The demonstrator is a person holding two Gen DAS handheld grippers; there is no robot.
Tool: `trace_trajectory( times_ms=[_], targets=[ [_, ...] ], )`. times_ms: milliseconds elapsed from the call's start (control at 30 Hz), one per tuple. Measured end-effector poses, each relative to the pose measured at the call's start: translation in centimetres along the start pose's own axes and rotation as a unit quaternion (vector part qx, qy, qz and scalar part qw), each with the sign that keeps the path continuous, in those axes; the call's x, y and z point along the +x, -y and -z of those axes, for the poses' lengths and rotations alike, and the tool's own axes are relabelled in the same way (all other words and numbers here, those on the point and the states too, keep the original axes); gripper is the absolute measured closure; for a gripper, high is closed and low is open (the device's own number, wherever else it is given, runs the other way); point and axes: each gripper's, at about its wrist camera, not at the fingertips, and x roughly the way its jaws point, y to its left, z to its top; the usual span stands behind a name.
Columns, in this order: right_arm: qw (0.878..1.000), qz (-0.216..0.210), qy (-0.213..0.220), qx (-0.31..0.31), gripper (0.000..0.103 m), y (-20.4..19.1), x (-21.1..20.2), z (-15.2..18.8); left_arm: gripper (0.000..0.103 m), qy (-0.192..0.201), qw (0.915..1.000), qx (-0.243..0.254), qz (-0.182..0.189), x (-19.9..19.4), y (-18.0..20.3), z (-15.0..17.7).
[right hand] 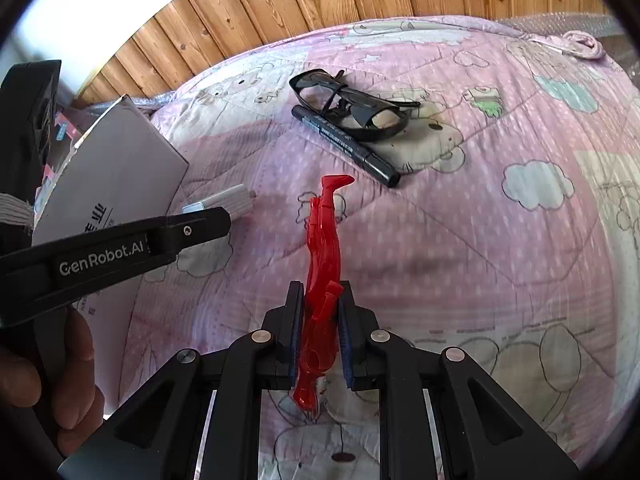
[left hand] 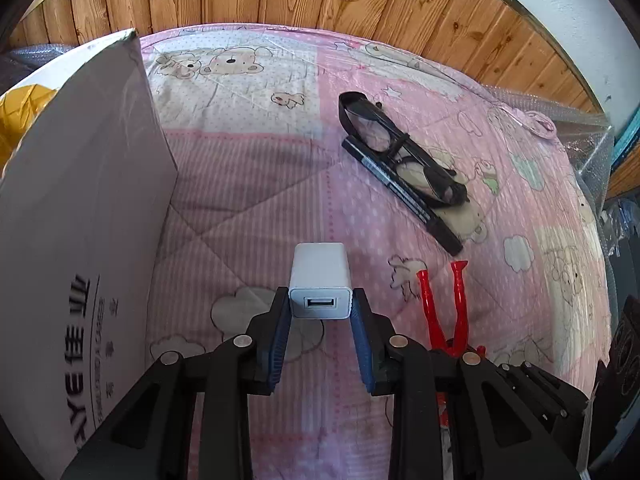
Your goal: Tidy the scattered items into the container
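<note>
At lower centre, the left gripper point(left hand: 320, 304) clamps a white cube-shaped USB charger point(left hand: 320, 286); the right gripper point(right hand: 320, 312) pinches a red plastic figurine point(right hand: 322, 264). Farther, at upper centre, black-framed glasses point(right hand: 352, 108) touch a black marker pen point(right hand: 344, 144) on the pink quilt point(right hand: 480, 220). At left, the grey cardboard box point(left hand: 80, 200) stands.

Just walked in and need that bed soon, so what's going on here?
A person is tidying loose items off the pink quilt with a handheld claw in each hand. The left claw is shut on a white USB charger, beside the white cardboard box. The right claw is shut on a red plastic figure. Black glasses and a black marker lie touching on the quilt, not yet picked up.
</note>
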Motion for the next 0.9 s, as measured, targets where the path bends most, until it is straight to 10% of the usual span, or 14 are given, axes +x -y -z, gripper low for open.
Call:
trace_trajectory(
  times_ms=[133, 267, 500, 567, 900],
  targets=[
    [1.0, 0.005, -0.004, 0.003, 0.086, 0.3, -0.9, 1.4, 0.067, -0.006, 0.9996, 0.027, -0.006, -0.4, 1.2, 2.7],
    [1.0, 0.012, -0.005, 0.005, 0.079, 0.7, -0.8, 1.6, 0.026, 0.016, 0.9989, 0.033, -0.029, -0.7, 0.9, 3.8],
    [1.0, 0.013, 0.011, 0.0, 0.081, 0.8, 0.0, 1.2, 0.029, 0.016, 0.9993, 0.033, -0.013, 0.6, 0.3, 2.1],
    [1.0, 0.014, 0.011, -0.004, 0.085, 0.7, -0.1, 1.2, 0.071, -0.001, 0.9993, 0.036, -0.011, 1.7, 0.4, 2.2],
    [1.0, 0.01, 0.004, -0.004, 0.085, -1.0, -3.3, 3.7, 0.072, 0.014, 0.998, 0.061, -0.009, -2.0, 1.8, 6.7]
  ],
)
